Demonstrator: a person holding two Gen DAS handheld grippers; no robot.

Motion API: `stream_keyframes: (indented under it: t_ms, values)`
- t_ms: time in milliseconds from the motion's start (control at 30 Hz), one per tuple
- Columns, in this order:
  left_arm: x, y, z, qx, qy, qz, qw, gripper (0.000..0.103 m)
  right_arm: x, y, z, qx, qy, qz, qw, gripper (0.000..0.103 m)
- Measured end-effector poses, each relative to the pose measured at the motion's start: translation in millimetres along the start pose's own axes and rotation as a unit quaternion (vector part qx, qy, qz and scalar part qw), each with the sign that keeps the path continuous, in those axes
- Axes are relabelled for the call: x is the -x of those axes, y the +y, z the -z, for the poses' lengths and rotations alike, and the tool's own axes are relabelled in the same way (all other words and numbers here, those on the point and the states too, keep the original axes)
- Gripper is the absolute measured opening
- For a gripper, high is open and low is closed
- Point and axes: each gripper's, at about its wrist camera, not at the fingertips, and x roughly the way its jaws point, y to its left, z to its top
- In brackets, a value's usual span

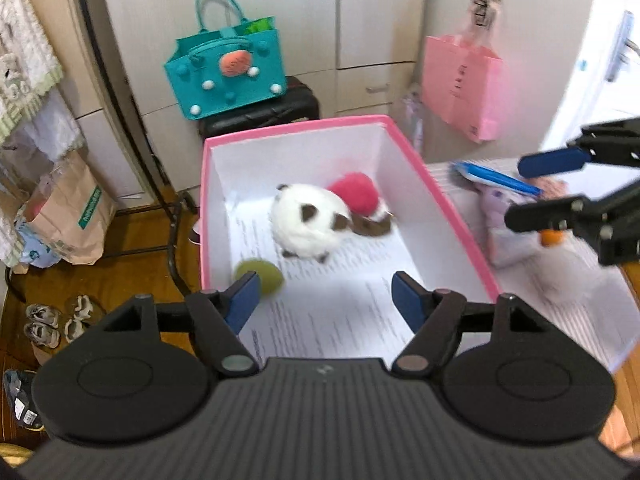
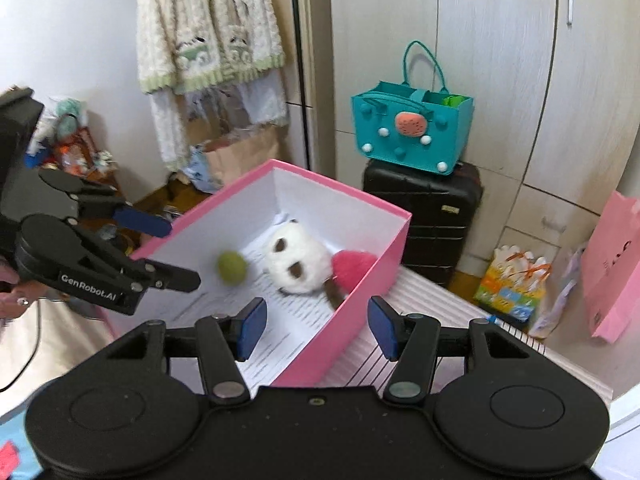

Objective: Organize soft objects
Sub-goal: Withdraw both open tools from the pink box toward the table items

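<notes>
A pink box (image 1: 296,128) (image 2: 340,188) with a white inside holds a white plush with brown patches (image 1: 308,216) (image 2: 298,264), a fluffy pink ball (image 1: 354,196) (image 2: 354,266) and a green ball (image 1: 262,274) (image 2: 232,266). My left gripper (image 1: 324,284) (image 2: 182,252) hangs open above the box's near end, nothing between its blue pads. My right gripper (image 2: 316,308) (image 1: 516,192) is open too, over the box's right wall, and holds nothing. Outside the box, on the right, lie a purple-and-white plush (image 1: 500,216) and a white one with an orange spot (image 1: 560,256).
A teal bag (image 1: 228,72) (image 2: 412,128) sits on a black suitcase (image 2: 420,208) behind the box. A pink paper bag (image 1: 460,84) (image 2: 612,264) hangs at the right. Shoes (image 1: 60,320) and a brown paper bag (image 1: 68,216) are on the wooden floor at left.
</notes>
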Motion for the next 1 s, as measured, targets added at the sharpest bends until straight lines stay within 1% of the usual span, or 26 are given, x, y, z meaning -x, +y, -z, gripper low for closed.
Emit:
stream_keyframes:
  t_ms: [100, 233, 367, 567, 633, 700, 767, 833, 900, 1000]
  values:
    - [20.5, -8.8, 6.9, -0.009, -0.006, -0.007, 0.9999, 0.077, 24.3, 3.4, 8.0, 0.002, -0.006, -0.017, 1.0, 0.061]
    - [47.1, -22.1, 15.0, -0.026, -0.02, -0.005, 0.9994, 0.081, 53.4, 6.4, 16.3, 0.002, -0.02, -0.04, 0.999, 0.061]
    - [70.5, -39.9, 24.8, -0.045, -0.03, 0.012, 0.9985, 0.084, 75.1, 11.9, 28.6, 0.011, -0.026, -0.039, 0.999, 0.062]
    - [89.5, -69.5, 42.2, -0.083, -0.026, 0.037, 0.9955, 0.086, 102.1, 14.4, 53.8, 0.019, -0.035, -0.036, 0.999, 0.062]
    - [91.9, -77.8, 48.1, -0.095, -0.027, 0.04, 0.9943, 0.088, 110.2, 14.6, 63.7, 0.019, -0.037, -0.038, 0.998, 0.065]
    - [93.6, -88.7, 56.5, -0.121, -0.039, 0.036, 0.9913, 0.091, 117.7, 13.5, 75.8, 0.023, -0.041, -0.049, 0.998, 0.07]
    - [92.2, -99.0, 64.0, -0.145, -0.048, 0.021, 0.988, 0.092, 123.3, 13.0, 89.3, 0.026, -0.046, -0.044, 0.998, 0.07]
    - [88.5, -107.7, 70.7, -0.162, -0.049, 0.01, 0.9855, 0.092, 125.6, 13.4, 104.7, 0.029, -0.043, -0.033, 0.998, 0.07]
    - [83.1, -113.5, 76.8, -0.175, -0.047, 0.015, 0.9833, 0.092, 126.4, 13.3, 119.0, 0.026, -0.039, -0.029, 0.998, 0.07]
    - [74.9, -121.2, 84.1, -0.174, -0.038, 0.03, 0.9835, 0.092, 124.8, 8.8, 141.1, 0.005, -0.029, -0.031, 0.999, 0.071]
